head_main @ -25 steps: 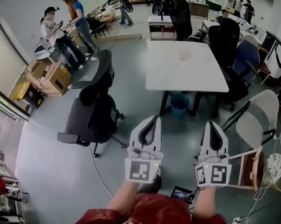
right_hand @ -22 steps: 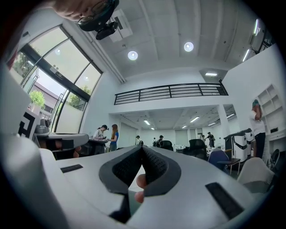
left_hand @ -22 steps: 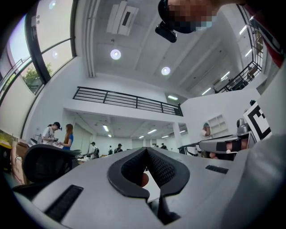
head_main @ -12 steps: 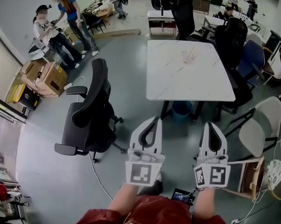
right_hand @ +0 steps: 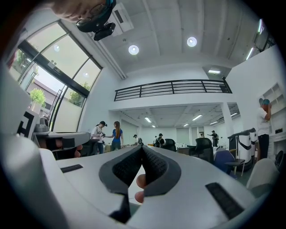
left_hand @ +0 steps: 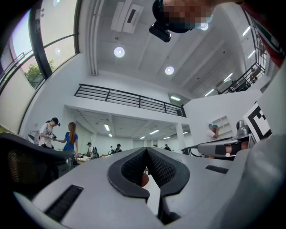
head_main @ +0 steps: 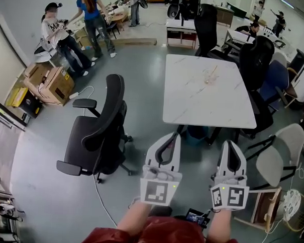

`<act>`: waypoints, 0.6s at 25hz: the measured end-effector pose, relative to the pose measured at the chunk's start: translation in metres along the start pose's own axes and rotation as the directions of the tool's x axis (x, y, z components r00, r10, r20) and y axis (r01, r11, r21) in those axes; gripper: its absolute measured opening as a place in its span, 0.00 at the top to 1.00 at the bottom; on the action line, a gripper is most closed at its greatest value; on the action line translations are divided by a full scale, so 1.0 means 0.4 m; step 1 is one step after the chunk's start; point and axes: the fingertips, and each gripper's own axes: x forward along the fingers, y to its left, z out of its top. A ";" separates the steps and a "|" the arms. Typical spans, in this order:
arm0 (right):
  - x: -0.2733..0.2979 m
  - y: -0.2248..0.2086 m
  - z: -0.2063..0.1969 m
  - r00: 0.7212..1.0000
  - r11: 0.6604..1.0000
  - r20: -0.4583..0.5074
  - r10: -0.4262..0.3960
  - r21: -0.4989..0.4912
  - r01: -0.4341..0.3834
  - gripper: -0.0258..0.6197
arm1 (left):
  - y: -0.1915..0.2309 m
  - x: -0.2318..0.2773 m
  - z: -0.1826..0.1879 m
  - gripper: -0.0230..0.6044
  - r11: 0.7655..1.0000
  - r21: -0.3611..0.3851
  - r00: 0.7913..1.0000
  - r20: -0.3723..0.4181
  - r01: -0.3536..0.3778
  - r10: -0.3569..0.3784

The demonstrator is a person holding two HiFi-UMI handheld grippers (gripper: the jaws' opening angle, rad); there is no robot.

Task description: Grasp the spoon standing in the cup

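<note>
Nearest, red sleeves (head_main: pixel 162 237) lead to two forearms, each holding a white, smooth plastic tool with a cube of black-and-white square markers at its base. The left hand-held gripper (head_main: pixel 172 136) is clenched: in the left gripper view (left_hand: pixel 146 149) its dark, ribbed rubber pads meet at the tips, leaving an oval opening behind them with nothing clamped. The right hand-held gripper (head_main: pixel 230 144) is closed the same way (right_hand: pixel 142 147); a skin-coloured rounded shape shows through its opening, and what it is cannot be told. Both hang in the air over a grey, glossy floor (head_main: pixel 49 169). Where the spoon and cup stand cannot be told from these views. Below, a small device with a lit screen (head_main: pixel 195 217) lies on the floor, and a thin white cable (head_main: pixel 101 197) runs past a black mesh-backed office chair (head_main: pixel 98 136). A white shell chair (head_main: pixel 274 154) stands to the right. Beyond the jaws stands a square white tabletop (head_main: pixel 206 90) with faint marble veins and a reddish smudge, a blue bin (head_main: pixel 195 133) under its near edge. Further left sit cardboard boxes (head_main: pixel 48 83), with two people (head_main: pixel 75 29) standing behind them.
</note>
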 end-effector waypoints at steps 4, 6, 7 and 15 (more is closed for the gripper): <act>0.017 0.011 0.035 1.000 1.000 0.029 0.009 -0.008 -0.009 0.94 | 0.010 0.011 0.026 0.95 1.000 -0.010 1.000 0.030 -0.005 0.006; 0.017 0.004 0.046 0.999 1.000 0.047 0.006 -0.003 -0.006 0.94 | 0.001 0.014 0.036 0.95 0.999 0.045 0.999 0.036 0.014 -0.015; 0.015 -0.001 0.050 0.999 1.000 0.055 0.003 -0.001 -0.003 0.94 | -0.007 0.015 0.038 0.95 0.991 0.125 0.999 0.023 0.041 -0.044; 0.026 -0.064 0.059 0.995 0.999 0.100 -0.007 0.044 0.002 0.94 | -0.069 0.053 0.047 0.95 0.941 0.318 0.993 -0.001 0.113 -0.119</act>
